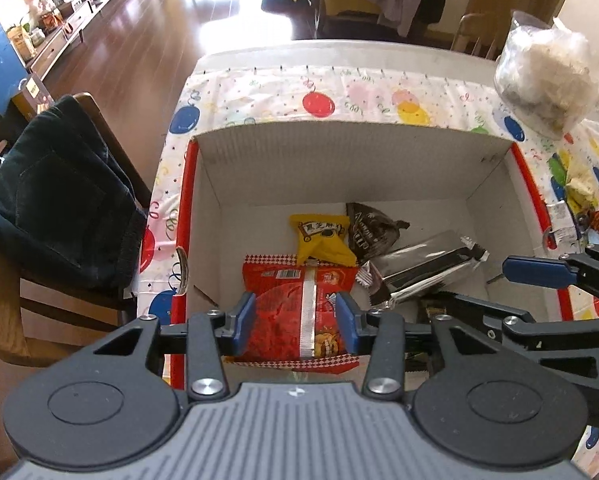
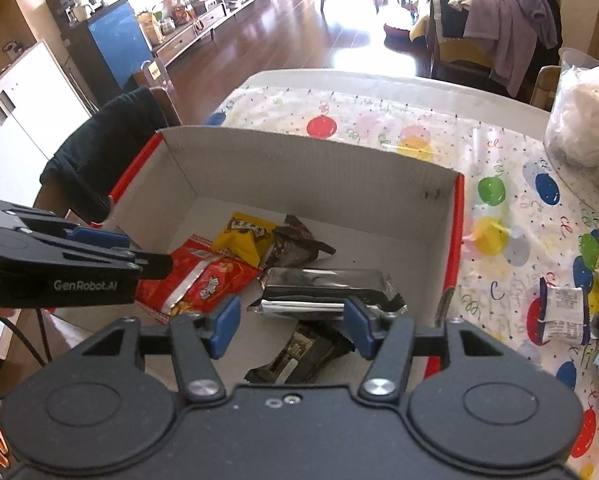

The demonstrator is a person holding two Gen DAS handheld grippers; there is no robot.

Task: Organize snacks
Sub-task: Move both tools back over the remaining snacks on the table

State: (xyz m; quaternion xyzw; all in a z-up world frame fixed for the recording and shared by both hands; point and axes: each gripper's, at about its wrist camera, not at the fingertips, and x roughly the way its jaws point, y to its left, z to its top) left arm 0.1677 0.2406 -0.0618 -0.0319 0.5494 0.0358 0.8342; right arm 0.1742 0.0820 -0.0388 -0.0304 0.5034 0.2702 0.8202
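Left wrist view: nearest the lens, the left hand-held gripper (image 1: 295, 326) hangs over the box (image 1: 351, 148) with its blue pads parted and nothing pinched between them; the red packet (image 1: 287, 312) lies flat on the box floor below the gap. The right hand-held gripper (image 2: 291, 330) is likewise partly open and empty, poised above the long black bar (image 2: 327, 280), with a darker wrapper (image 2: 295, 356) lying under that bar. Farther in sit a yellow packet (image 1: 321, 238) and a crumpled brown wrapper (image 1: 369, 228), both resting against the red one's far end. These look like light, thin foil or plastic packs: slick, crinkly and easily crushed, so I would take them by a sealed end seam or across the narrow width instead of squeezing the middle. The black bar seems stiffer and should bear a grip across its body. Beyond the box, more snacks (image 2: 563, 312) wait loose on the balloon-print tabletop (image 2: 379, 120), to its right.
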